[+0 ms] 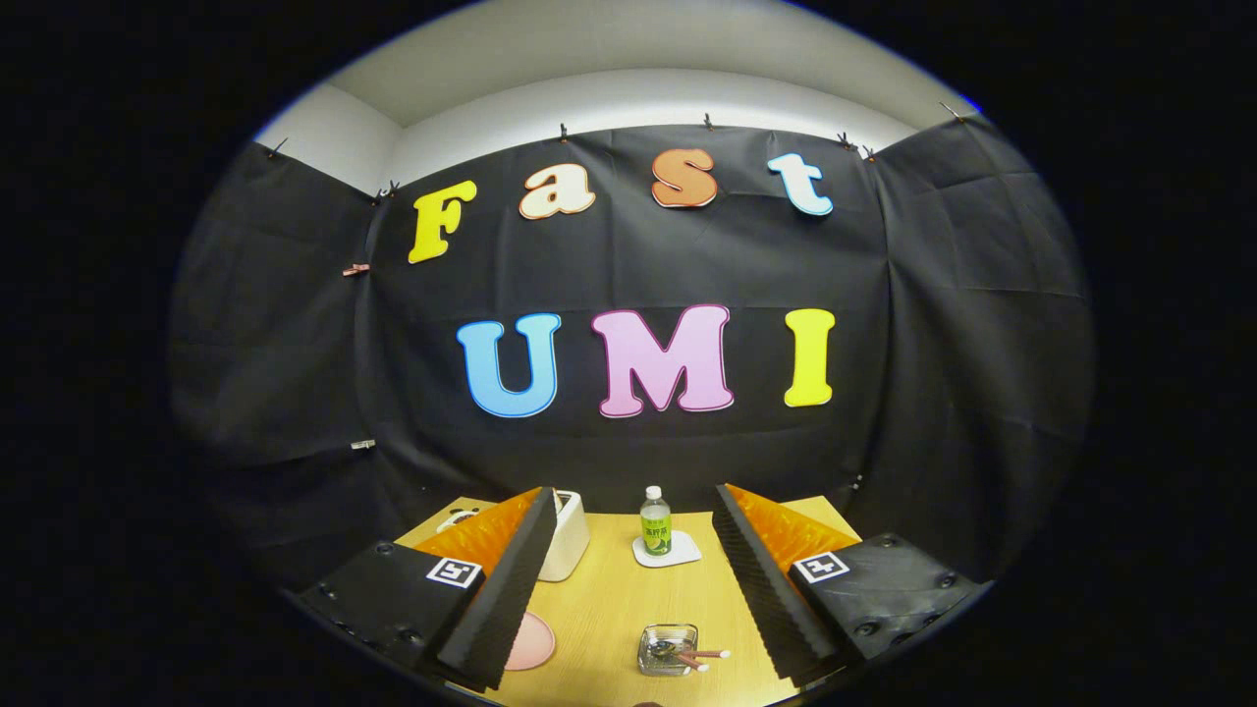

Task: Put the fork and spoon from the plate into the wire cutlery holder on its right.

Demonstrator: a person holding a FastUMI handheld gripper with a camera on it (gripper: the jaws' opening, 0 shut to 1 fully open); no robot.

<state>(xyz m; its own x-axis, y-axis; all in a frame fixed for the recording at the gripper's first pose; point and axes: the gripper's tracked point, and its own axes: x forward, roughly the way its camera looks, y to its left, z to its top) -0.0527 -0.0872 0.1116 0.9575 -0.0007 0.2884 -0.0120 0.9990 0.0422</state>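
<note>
Gripper (631, 489): hand-held, raised above a wooden table (609, 599), fingers spread wide and holding nothing.

Wire cutlery holder (668, 650): stood on the table between the fingers, close in, well nearer than their tips.

Cutlery (703, 656): two pieces with slim pale handles lay in the holder, the handles jutting out over its right rim. Their heads were too small and dark to tell fork from spoon.

Plate (531, 640): pink, flat on the table left of the holder, partly hidden by the left finger. The part that showed carried nothing.

Bottle (655, 520) on a white coaster (681, 553), and a white box (568, 535): stood farther off, toward the booth wall.

Progress, as judged: both pieces appeared to be already in the holder, so little or nothing seemed left to move.
</note>
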